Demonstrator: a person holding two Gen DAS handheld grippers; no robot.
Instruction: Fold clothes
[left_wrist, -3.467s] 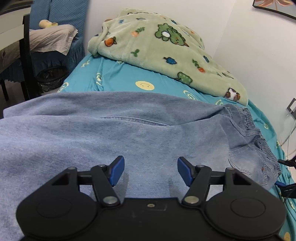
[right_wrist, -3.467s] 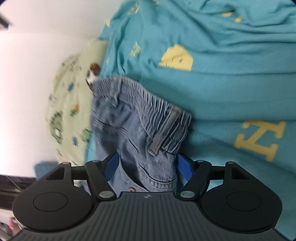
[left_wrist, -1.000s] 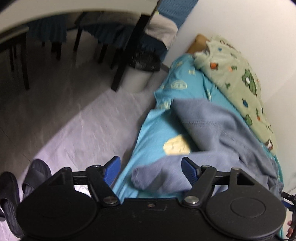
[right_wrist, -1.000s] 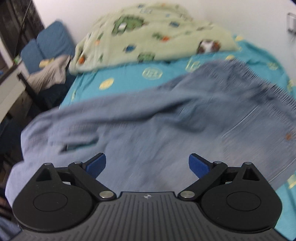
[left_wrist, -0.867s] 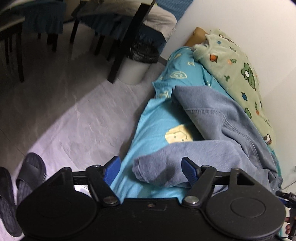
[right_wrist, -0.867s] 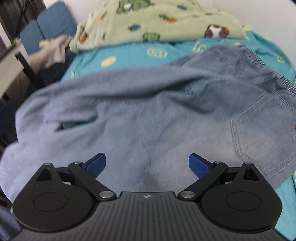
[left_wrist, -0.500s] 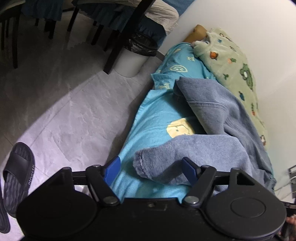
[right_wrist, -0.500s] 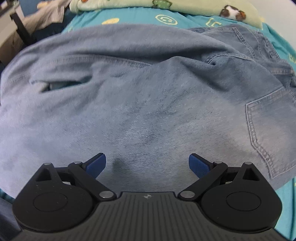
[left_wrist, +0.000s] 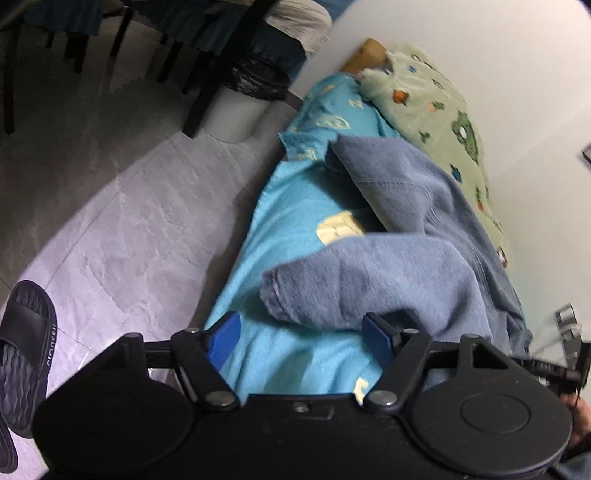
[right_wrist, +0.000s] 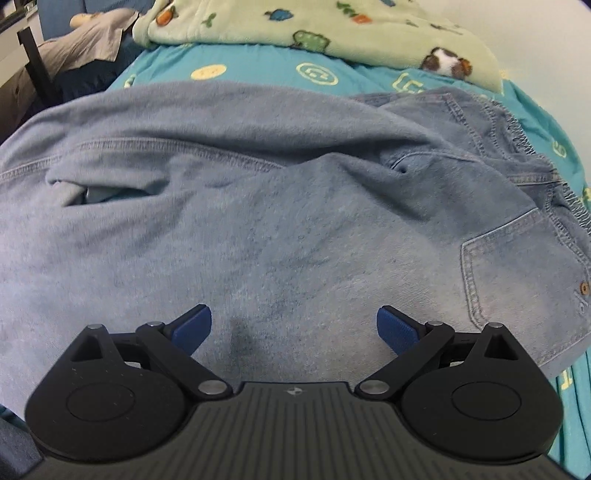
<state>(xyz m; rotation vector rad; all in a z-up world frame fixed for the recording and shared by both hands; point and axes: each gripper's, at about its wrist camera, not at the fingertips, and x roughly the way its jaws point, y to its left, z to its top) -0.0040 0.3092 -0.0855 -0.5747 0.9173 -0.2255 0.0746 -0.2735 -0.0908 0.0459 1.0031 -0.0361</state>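
A pair of light blue jeans (right_wrist: 280, 206) lies spread across the bed, back pocket (right_wrist: 517, 273) and elastic waistband at the right. In the left wrist view one leg's hem end (left_wrist: 332, 291) lies bunched near the bed's edge. My left gripper (left_wrist: 301, 341) is open just in front of that hem, with nothing between its pads. My right gripper (right_wrist: 293, 328) hovers open over the middle of the denim, its blue pads wide apart and gripping nothing.
The bed has a teal sheet (left_wrist: 291, 225) with yellow prints. A green cartoon blanket (right_wrist: 317, 26) lies along the wall. A white bin (left_wrist: 236, 110), dark chair legs and a black slipper (left_wrist: 26, 350) stand on the grey floor left of the bed.
Both grippers have sunk closer to the jeans. The left has tilted down toward the leg hem, and the right now looks down at the middle of the denim. Both stayed open.
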